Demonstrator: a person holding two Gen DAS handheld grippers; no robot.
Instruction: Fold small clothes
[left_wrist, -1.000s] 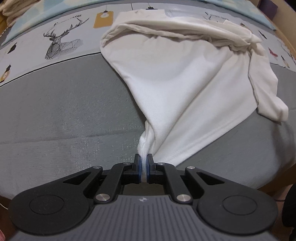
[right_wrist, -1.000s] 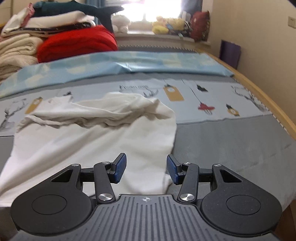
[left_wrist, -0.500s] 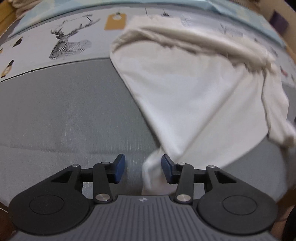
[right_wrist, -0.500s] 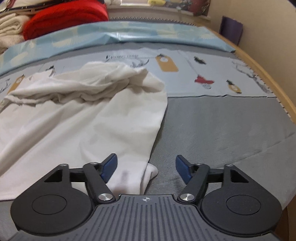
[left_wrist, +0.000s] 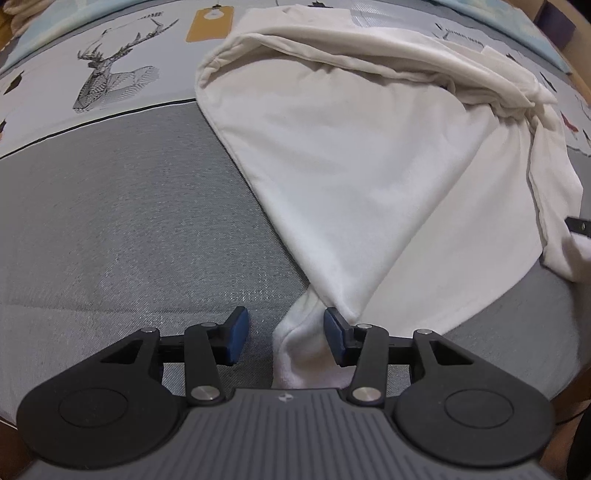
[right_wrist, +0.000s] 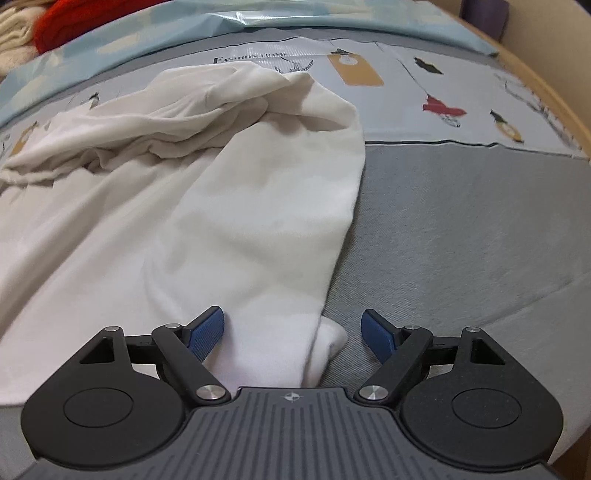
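A white garment (left_wrist: 351, 166) lies loosely spread and rumpled on the bed. My left gripper (left_wrist: 286, 339) is open and points down at its near left corner. That corner lies between the pads, close to the right pad (left_wrist: 334, 336), and is not pinched. In the right wrist view the same white garment (right_wrist: 240, 206) spreads to the left. My right gripper (right_wrist: 293, 336) hangs low over the near right corner and its jaws are opening. The cloth tip lies between them, touching neither blue pad firmly. A dark part of the right gripper (left_wrist: 580, 225) shows at the left wrist view's right edge.
The bed has a grey sheet (right_wrist: 461, 229) and a printed band with deer and tags (left_wrist: 110, 85). A light blue cover (right_wrist: 258, 22) lies beyond. Red and cream folded textiles (right_wrist: 48, 26) are stacked far left. A wooden bed rim (right_wrist: 554, 96) runs along the right.
My left gripper opened and let go of the garment corner, which dropped onto the sheet. My right gripper came down toward the other corner, tilted downward and spread its jaws wider.
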